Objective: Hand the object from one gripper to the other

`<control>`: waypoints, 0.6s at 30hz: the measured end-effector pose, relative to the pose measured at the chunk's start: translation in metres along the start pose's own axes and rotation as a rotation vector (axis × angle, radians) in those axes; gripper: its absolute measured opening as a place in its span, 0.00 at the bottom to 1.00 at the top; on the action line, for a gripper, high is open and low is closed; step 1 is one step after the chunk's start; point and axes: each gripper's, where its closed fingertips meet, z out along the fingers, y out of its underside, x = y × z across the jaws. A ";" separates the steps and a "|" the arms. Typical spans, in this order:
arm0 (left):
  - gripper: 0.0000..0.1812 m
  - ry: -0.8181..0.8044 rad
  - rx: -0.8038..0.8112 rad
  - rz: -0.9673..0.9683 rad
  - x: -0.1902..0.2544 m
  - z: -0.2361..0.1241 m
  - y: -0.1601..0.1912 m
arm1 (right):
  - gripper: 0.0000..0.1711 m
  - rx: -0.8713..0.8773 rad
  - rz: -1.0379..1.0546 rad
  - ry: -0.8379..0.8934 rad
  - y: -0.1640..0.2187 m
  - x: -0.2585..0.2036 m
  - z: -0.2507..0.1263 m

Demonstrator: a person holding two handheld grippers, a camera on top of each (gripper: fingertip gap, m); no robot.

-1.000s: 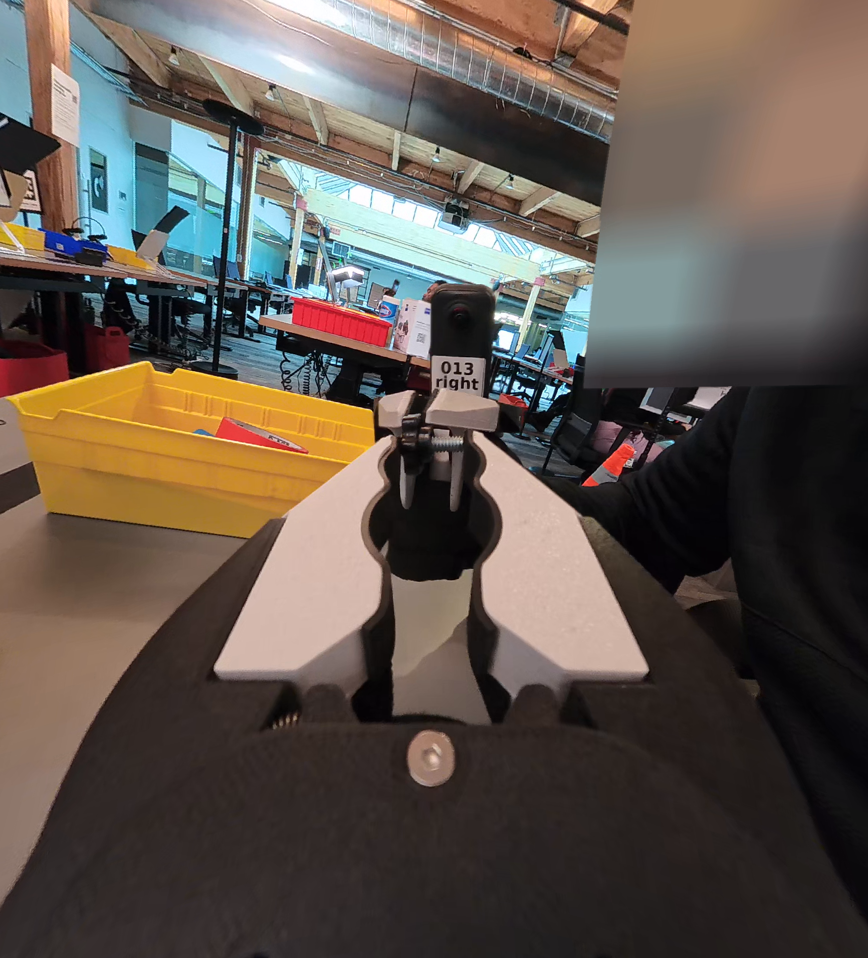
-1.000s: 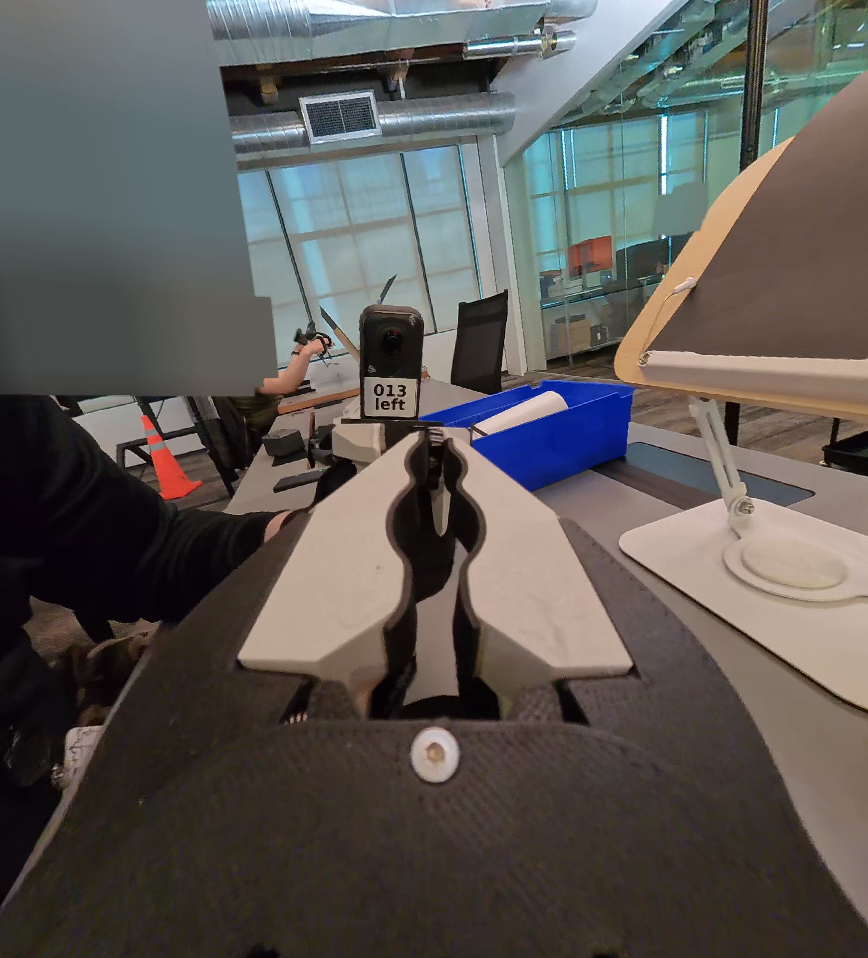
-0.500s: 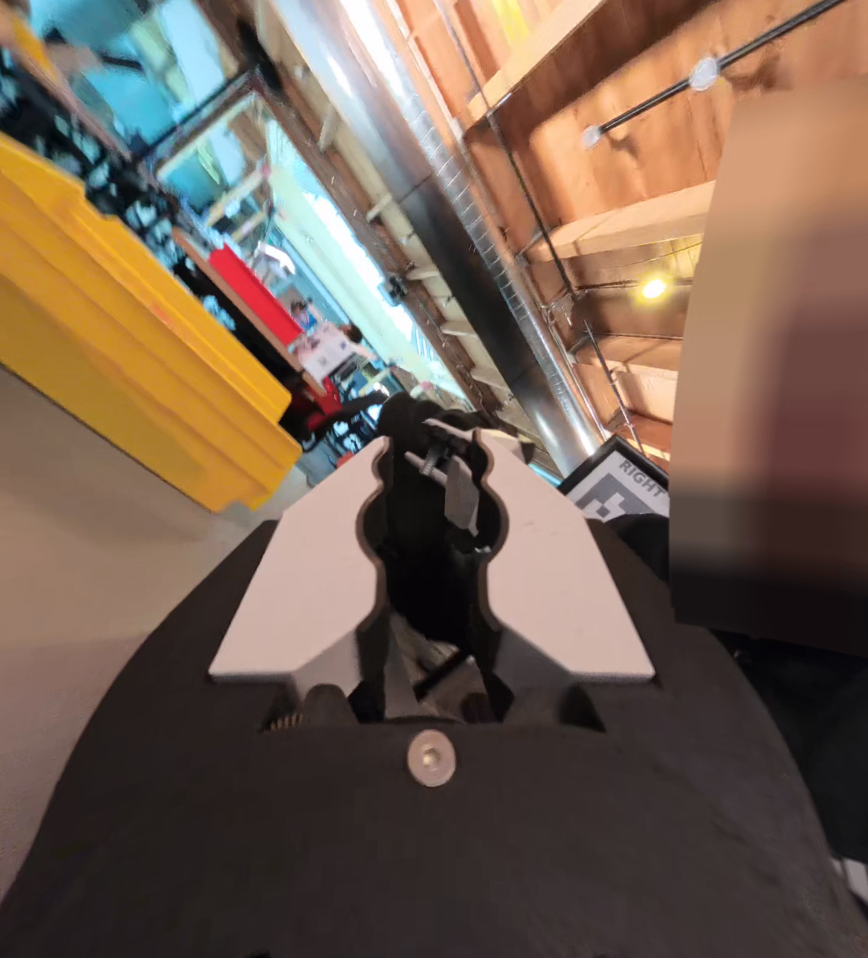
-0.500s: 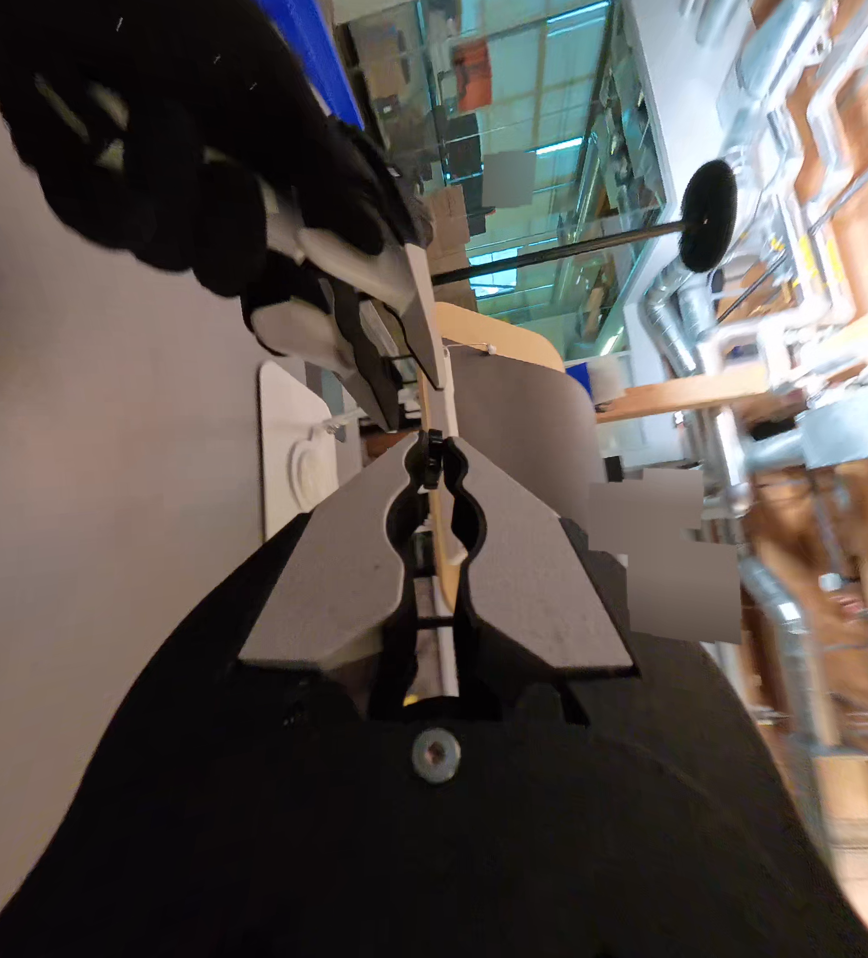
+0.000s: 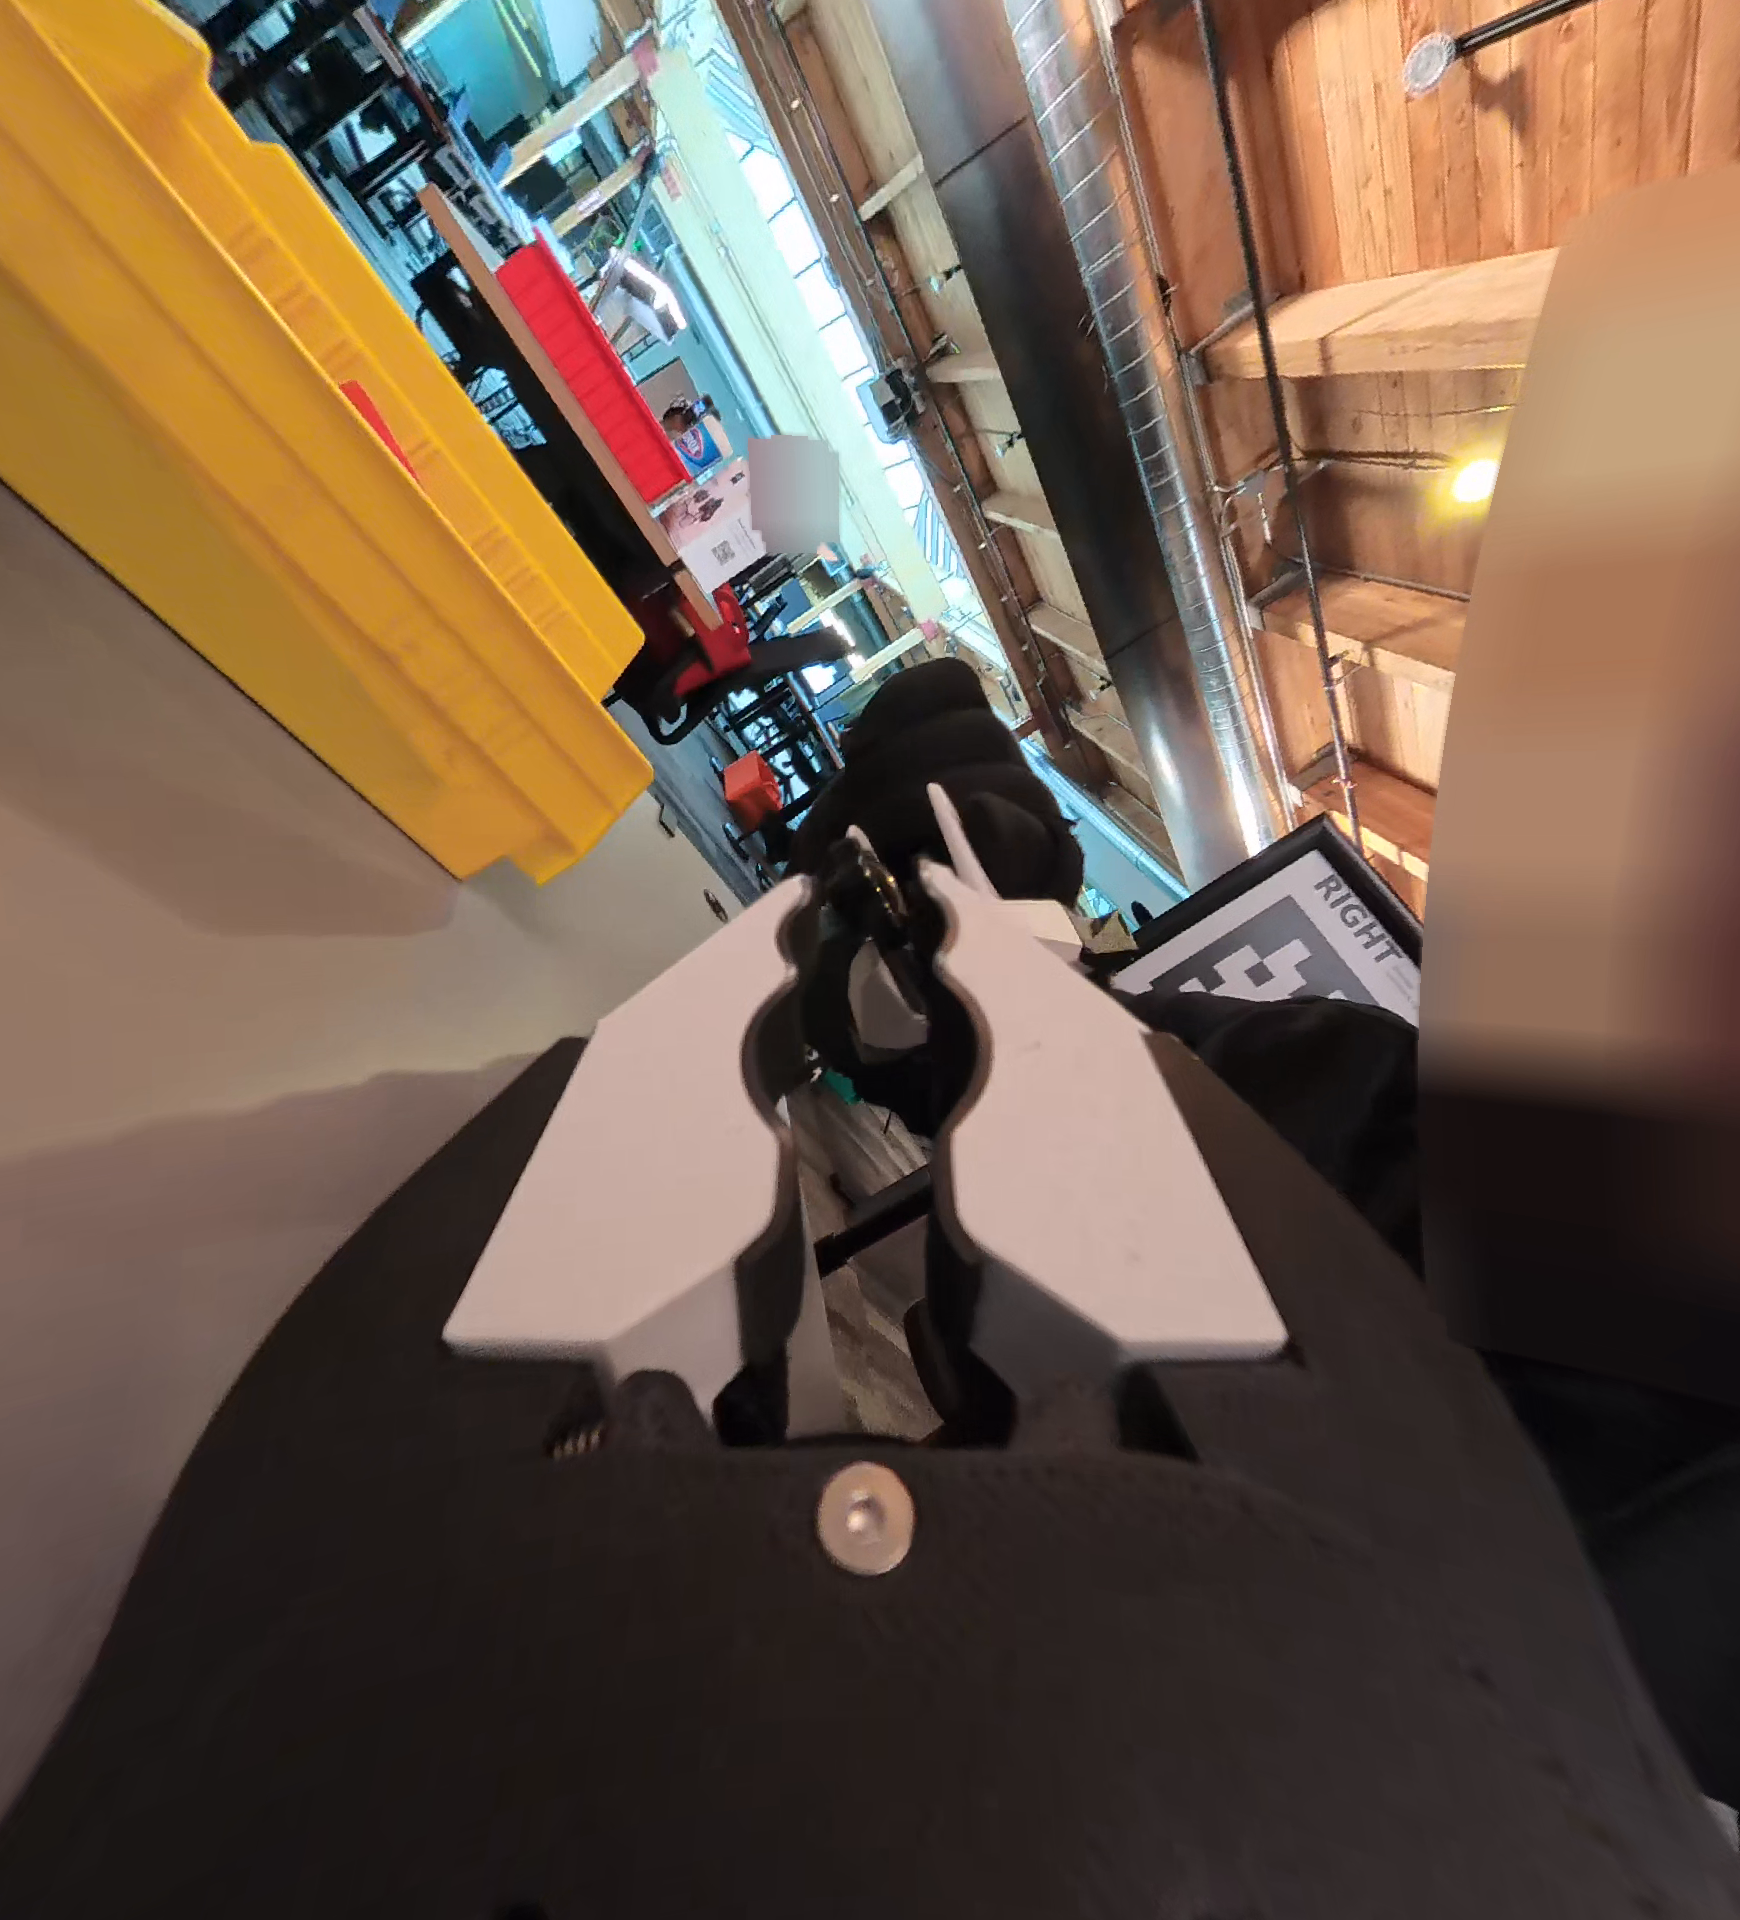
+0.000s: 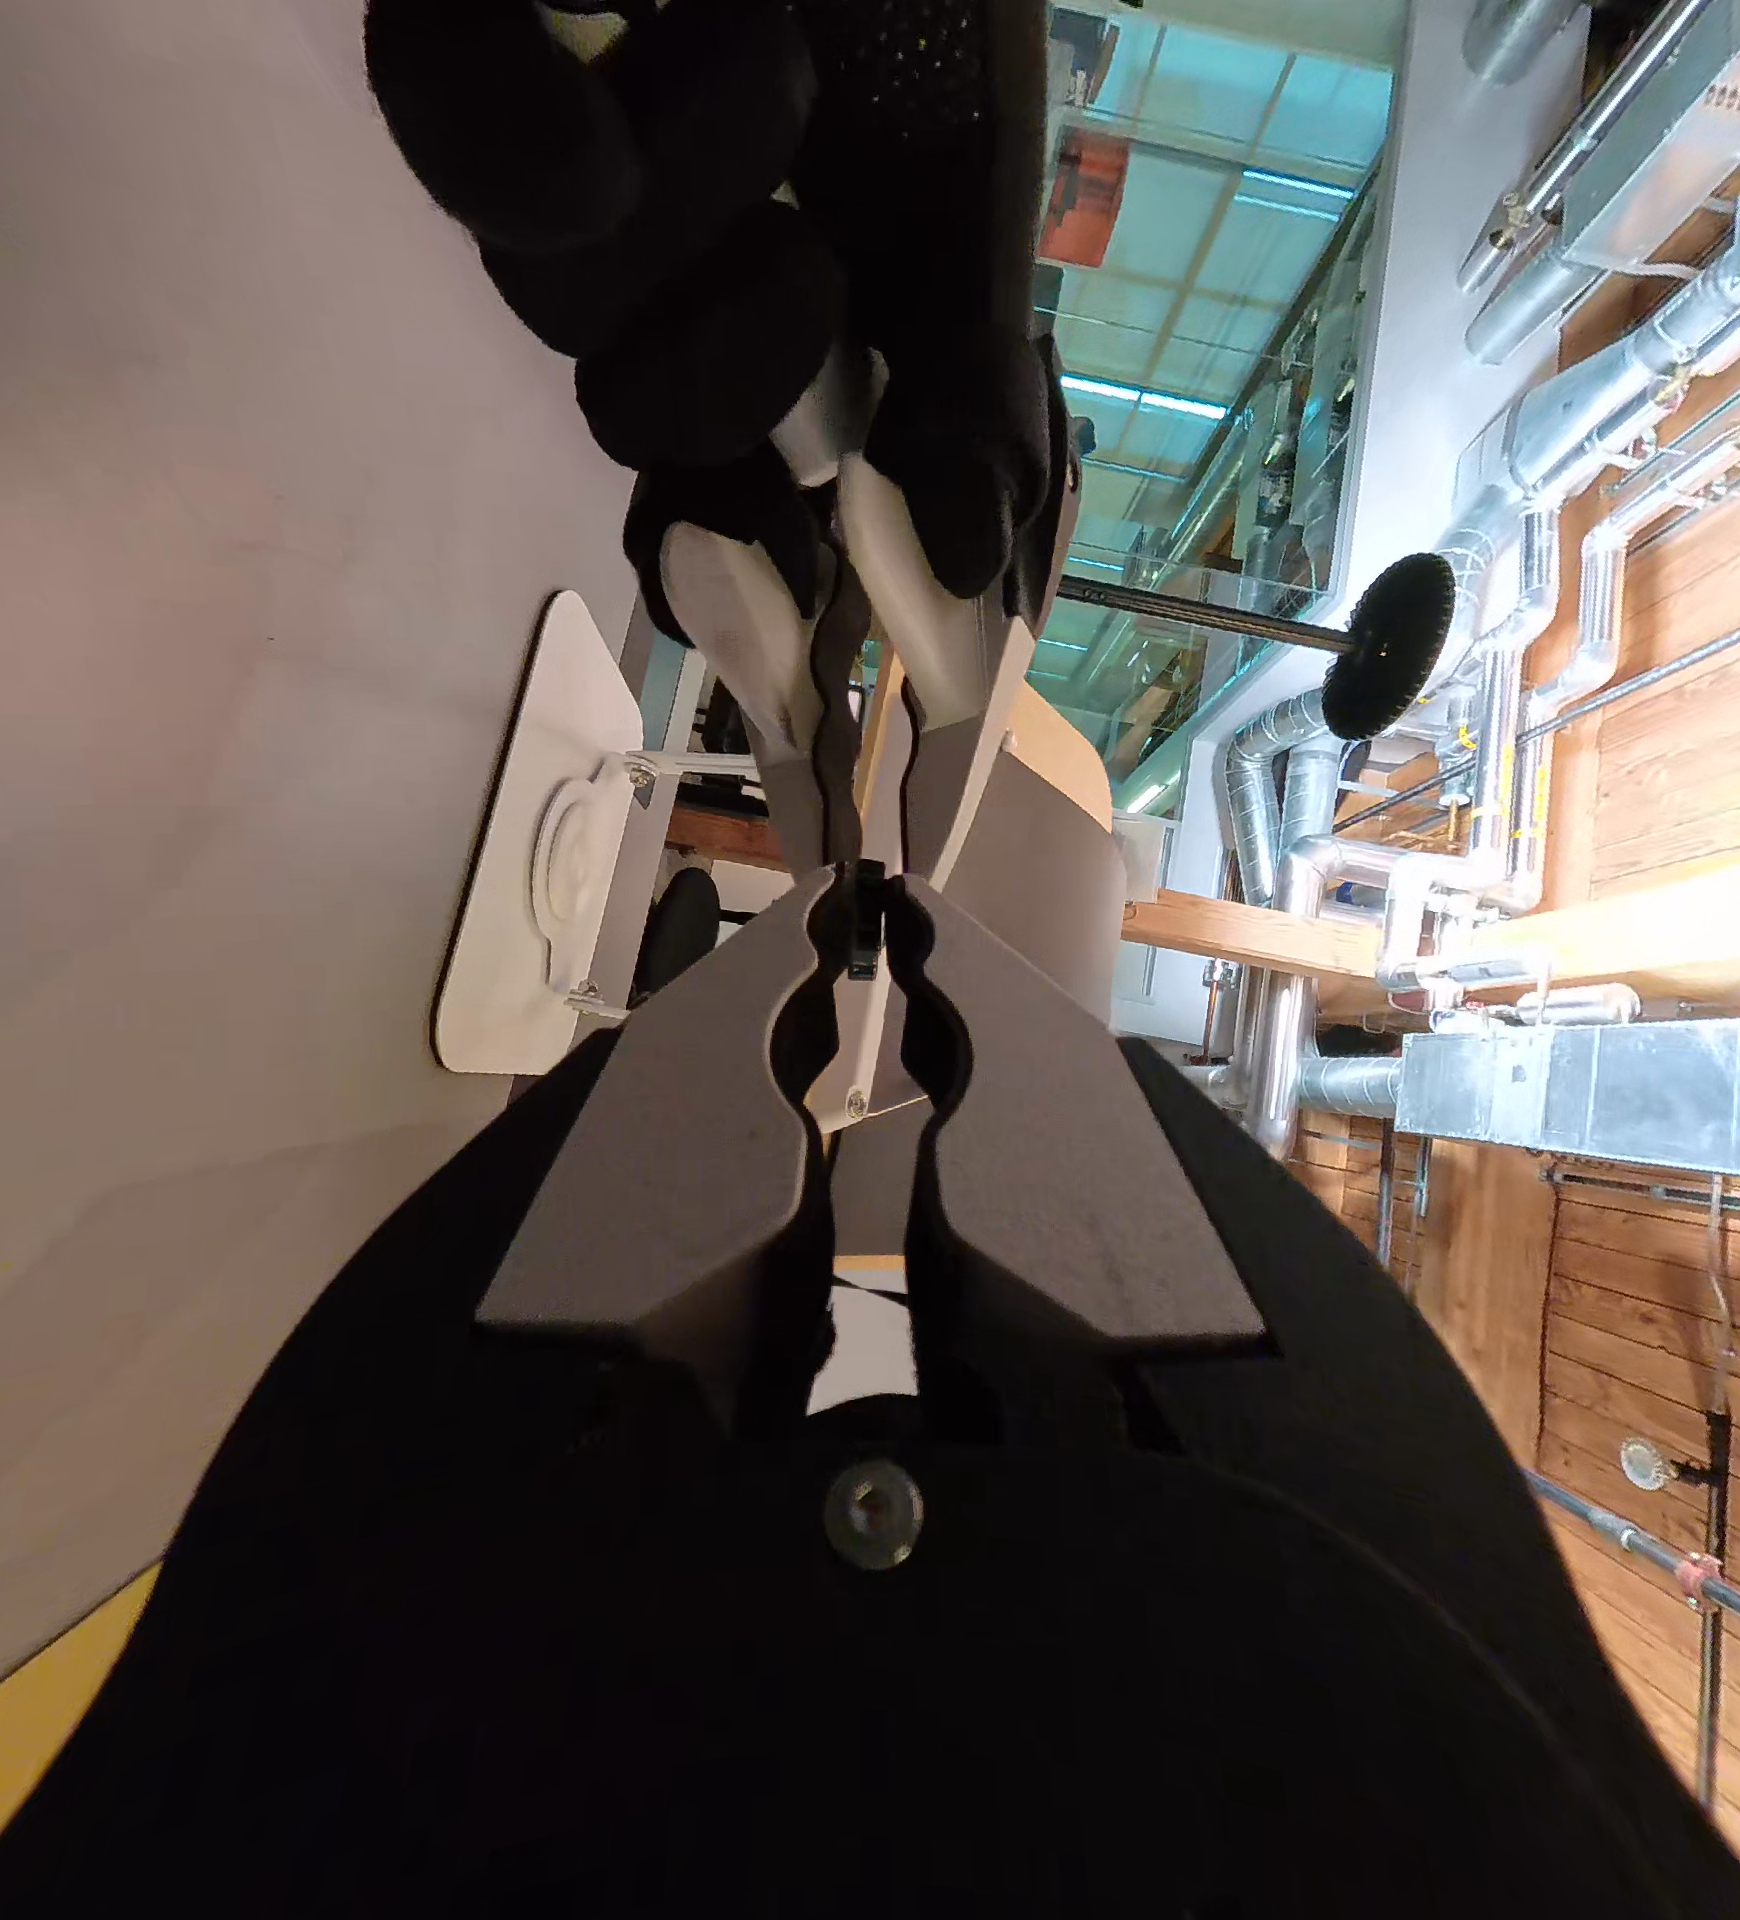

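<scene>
Left wrist view first, and the whole scene is lying tilted. The left gripper (image 5: pixel 866 899) is reaching forward with its jaws narrow, sitting to either side of the small black object (image 5: pixel 874 891), which is showing a brass-coloured bit at the very tips. Whether the pads are actually pressing it, I cannot tell. Facing it, the right gripper (image 5: pixel 910 881) is meeting it tip to tip, with a black-gloved hand (image 5: pixel 949 758) wrapping it from behind. The yellow bin (image 5: pixel 222 416) is sitting on the grey worktop (image 5: pixel 118 987), its corner close to the worktop's edge.

Over to the right wrist view. The right gripper (image 6: pixel 864 899) is pinching the small black object (image 6: pixel 864 935) squarely between its tips, jaws nearly closed on it, up in the air above the worktop (image 6: pixel 170 520). The left gripper (image 6: pixel 876 868) is coming in from the opposite side, tips just beside the object, its wavy black pads (image 6: pixel 835 727) standing a slim gap apart. A gloved hand (image 6: pixel 720 260) is clutching its body. A white flat stand (image 6: pixel 502 831) is lying at the worktop's edge.
</scene>
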 end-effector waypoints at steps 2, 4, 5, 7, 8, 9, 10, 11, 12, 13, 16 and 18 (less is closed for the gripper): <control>0.05 -0.008 0.005 -0.004 -0.002 0.000 0.000 | 0.01 0.000 -0.014 0.001 0.000 -0.001 0.000; 0.05 -0.004 0.004 -0.013 -0.004 -0.001 0.001 | 0.01 0.001 -0.025 -0.002 0.000 -0.001 -0.001; 0.05 -0.005 0.006 -0.021 -0.005 -0.001 0.001 | 0.01 0.003 -0.030 -0.004 0.000 -0.002 -0.001; 0.05 0.000 0.005 -0.022 -0.005 -0.003 0.002 | 0.01 0.007 -0.034 -0.007 0.000 -0.002 -0.001; 0.05 -0.003 0.003 -0.025 -0.007 -0.003 0.002 | 0.01 0.007 -0.038 -0.010 0.000 -0.003 -0.001; 0.05 -0.003 0.003 -0.029 -0.007 -0.004 0.002 | 0.01 0.007 -0.042 -0.010 0.000 -0.003 -0.001; 0.05 -0.006 0.001 -0.027 -0.008 -0.005 0.003 | 0.01 0.009 -0.043 -0.012 0.000 -0.004 -0.001; 0.05 -0.010 0.000 -0.020 -0.009 -0.006 0.003 | 0.01 0.011 -0.043 -0.012 0.000 -0.004 -0.001; 0.05 -0.010 0.002 -0.017 -0.010 -0.007 0.003 | 0.01 0.012 -0.043 -0.012 0.000 -0.004 -0.001; 0.04 -0.010 0.006 -0.015 -0.010 -0.008 0.003 | 0.01 0.014 -0.041 -0.013 -0.001 -0.004 0.000; 0.04 -0.010 0.020 0.005 -0.011 -0.009 0.004 | 0.02 0.017 -0.026 -0.014 -0.001 -0.004 0.000; 0.04 -0.013 0.044 0.022 -0.012 -0.012 0.002 | 0.09 0.009 -0.013 -0.014 0.000 -0.004 0.001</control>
